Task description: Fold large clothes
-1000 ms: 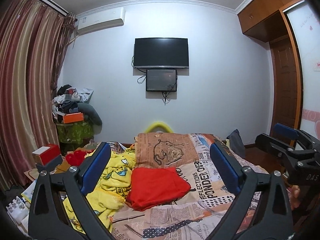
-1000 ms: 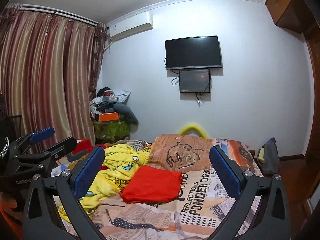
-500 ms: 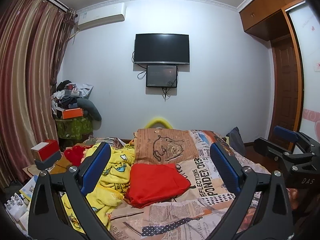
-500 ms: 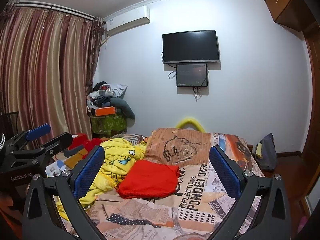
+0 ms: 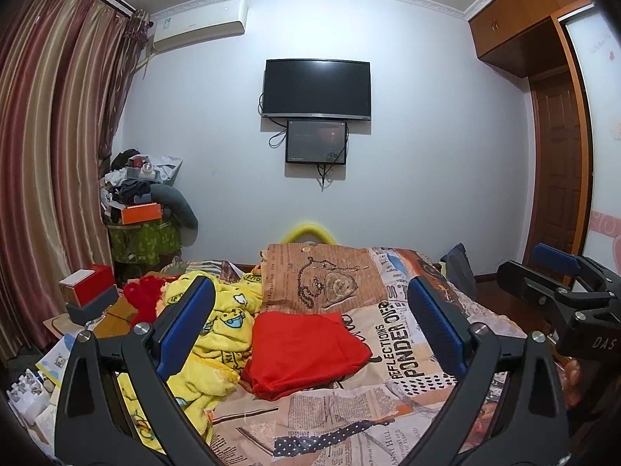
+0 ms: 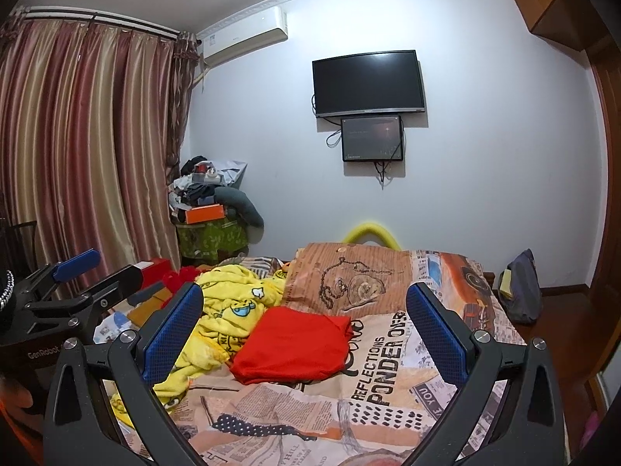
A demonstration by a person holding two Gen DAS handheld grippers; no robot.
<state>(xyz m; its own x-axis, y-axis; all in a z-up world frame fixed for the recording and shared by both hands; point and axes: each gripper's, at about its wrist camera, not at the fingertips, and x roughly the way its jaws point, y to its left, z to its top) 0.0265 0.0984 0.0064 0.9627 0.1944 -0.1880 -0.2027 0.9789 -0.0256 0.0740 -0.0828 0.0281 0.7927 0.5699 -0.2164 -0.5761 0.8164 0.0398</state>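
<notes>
A folded red garment (image 5: 306, 347) (image 6: 293, 345) lies in the middle of the bed. To its left sprawls a crumpled yellow cartoon-print garment (image 5: 217, 330) (image 6: 229, 310). My left gripper (image 5: 310, 322) hovers open above the near part of the bed, nothing between its blue pads. My right gripper (image 6: 304, 322) is likewise open and empty, held well short of the clothes. Each gripper shows at the edge of the other's view: the right one (image 5: 559, 283) and the left one (image 6: 70, 283).
The bed has a newspaper-print cover (image 5: 403, 341) and a brown pillow (image 5: 322, 279). A cluttered stand (image 5: 143, 217) and striped curtains (image 5: 50, 155) are at the left. A red box (image 5: 87, 285) sits by the bed's left side, a dark bag (image 6: 520, 291) on the floor at right. TV (image 5: 316, 89) on the far wall.
Both cameras have tipped slightly upward and drifted; the room and bed sit lower in view. Both grippers stayed open and the clothes have not moved.
</notes>
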